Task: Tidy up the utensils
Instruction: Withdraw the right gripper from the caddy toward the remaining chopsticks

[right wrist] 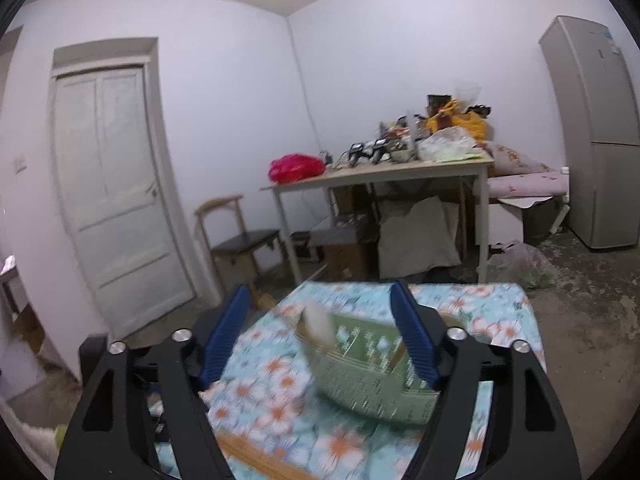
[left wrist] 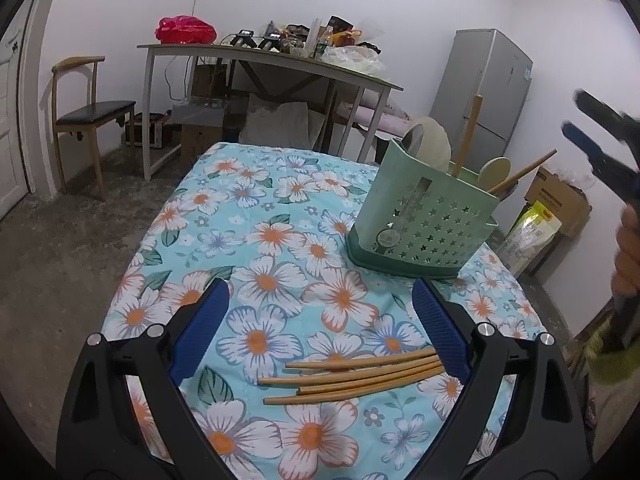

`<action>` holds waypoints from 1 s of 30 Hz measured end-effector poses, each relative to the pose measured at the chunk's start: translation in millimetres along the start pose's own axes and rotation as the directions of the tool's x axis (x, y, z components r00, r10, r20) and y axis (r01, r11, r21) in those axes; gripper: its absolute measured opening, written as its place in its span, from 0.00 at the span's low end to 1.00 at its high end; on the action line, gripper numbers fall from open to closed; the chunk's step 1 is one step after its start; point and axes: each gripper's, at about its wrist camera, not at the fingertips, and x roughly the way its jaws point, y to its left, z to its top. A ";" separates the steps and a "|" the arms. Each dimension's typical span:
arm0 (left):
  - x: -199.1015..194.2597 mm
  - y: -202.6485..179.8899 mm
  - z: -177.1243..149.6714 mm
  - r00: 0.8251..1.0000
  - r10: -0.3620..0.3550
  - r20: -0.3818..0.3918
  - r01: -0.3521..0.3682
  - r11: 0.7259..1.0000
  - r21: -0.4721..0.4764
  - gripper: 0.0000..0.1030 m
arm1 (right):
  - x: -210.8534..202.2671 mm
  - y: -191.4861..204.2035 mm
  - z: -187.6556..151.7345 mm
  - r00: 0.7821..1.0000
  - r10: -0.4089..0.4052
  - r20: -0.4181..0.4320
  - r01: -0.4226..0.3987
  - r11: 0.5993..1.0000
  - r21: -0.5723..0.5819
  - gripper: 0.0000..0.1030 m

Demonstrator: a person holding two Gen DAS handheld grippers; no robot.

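Note:
Several wooden chopsticks (left wrist: 352, 376) lie side by side on the floral tablecloth (left wrist: 248, 216), low between the fingers of my left gripper (left wrist: 320, 288), which stands open; their right ends run under its right finger. A green star-holed utensil holder (left wrist: 424, 220) stands upright further back on the right, with a wooden spoon (left wrist: 496, 168), a wooden handle and a pale ladle in it. At the right edge my right gripper (left wrist: 572, 111) hangs in the air, held by a hand (left wrist: 628, 252). In the right wrist view, that gripper (right wrist: 320, 290) is open and empty over the blurred holder (right wrist: 372, 376); the chopsticks (right wrist: 256, 460) show at the bottom.
Beyond the cloth stands a cluttered table (left wrist: 272, 56) with a red bag (left wrist: 184, 30). A chair (left wrist: 92, 116) is at the left, a grey fridge (left wrist: 488, 80) at the right, and cartons (left wrist: 556, 200) on the floor beside it. A white door (right wrist: 116, 184) is on the far wall.

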 end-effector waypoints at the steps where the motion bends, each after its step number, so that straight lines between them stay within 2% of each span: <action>1: -1.2 -0.4 -0.4 1.000 0.004 0.002 -0.004 1.000 0.005 0.86 | -2.3 4.0 -6.3 1.000 0.000 -0.013 0.000 1.000 -0.004 0.79; 4: -2.7 -1.7 -2.0 1.000 0.014 -0.002 -0.014 1.000 0.015 0.86 | -7.7 11.7 -37.5 0.998 -0.023 -0.063 0.024 1.000 0.012 0.92; 6: -2.5 -3.2 -4.6 1.000 0.024 -0.012 -0.024 0.999 0.027 0.86 | -4.3 12.4 -59.3 0.993 -0.030 -0.118 0.035 0.998 0.043 0.94; 10: -2.6 -6.1 -9.9 0.998 0.062 -0.017 -0.061 0.996 0.062 0.86 | 1.8 9.4 -114.4 0.953 -0.100 -0.287 0.128 0.989 0.078 0.94; 13: -0.3 -7.5 -14.5 0.996 0.085 -0.027 -0.082 0.993 0.086 0.86 | 6.5 2.2 -149.0 0.892 -0.166 -0.421 0.224 0.970 0.093 0.94; 14: 0.4 -7.6 -15.9 0.996 0.087 -0.033 -0.084 0.992 0.091 0.86 | 8.9 0.6 -160.1 0.861 -0.197 -0.468 0.262 0.962 0.078 0.94; 16: 2.4 -8.5 -19.0 0.995 0.088 -0.045 -0.083 0.991 0.102 0.86 | 13.3 -3.2 -177.5 0.816 -0.229 -0.531 0.305 0.951 0.059 0.94; 17: 3.5 -9.3 -20.4 0.995 0.087 -0.052 -0.081 0.991 0.108 0.86 | 13.9 -5.5 -183.6 0.803 -0.239 -0.546 0.321 0.945 0.060 0.94; 19: 5.7 -11.6 -22.8 0.994 0.083 -0.064 -0.075 0.990 0.120 0.86 | 17.8 -13.2 -199.0 0.763 -0.255 -0.594 0.364 0.929 0.069 0.94; 20: 7.0 -13.1 -24.3 0.994 0.081 -0.069 -0.072 0.989 0.127 0.86 | 17.6 -16.8 -205.4 0.755 -0.255 -0.604 0.372 0.926 0.073 0.94; 21: 7.9 -14.5 -25.6 0.994 0.079 -0.075 -0.069 0.988 0.135 0.86 | 16.0 -14.5 -207.7 0.764 -0.271 -0.586 0.374 0.926 0.059 0.94; 22: 8.8 -16.0 -26.5 0.994 0.079 -0.079 -0.067 0.988 0.141 0.86 | 16.8 -11.0 -208.5 0.764 -0.285 -0.579 0.376 0.926 0.040 0.94; 25: 12.2 -20.4 -31.0 0.992 0.083 -0.098 -0.066 0.984 0.165 0.86 | 17.0 -5.7 -212.4 0.753 -0.320 -0.576 0.386 0.922 -0.007 0.94; 30: 18.2 -26.1 -37.7 0.988 0.083 -0.131 -0.056 0.979 0.195 0.86 | 18.3 -5.3 -212.2 0.751 -0.314 -0.581 0.377 0.926 -0.013 0.94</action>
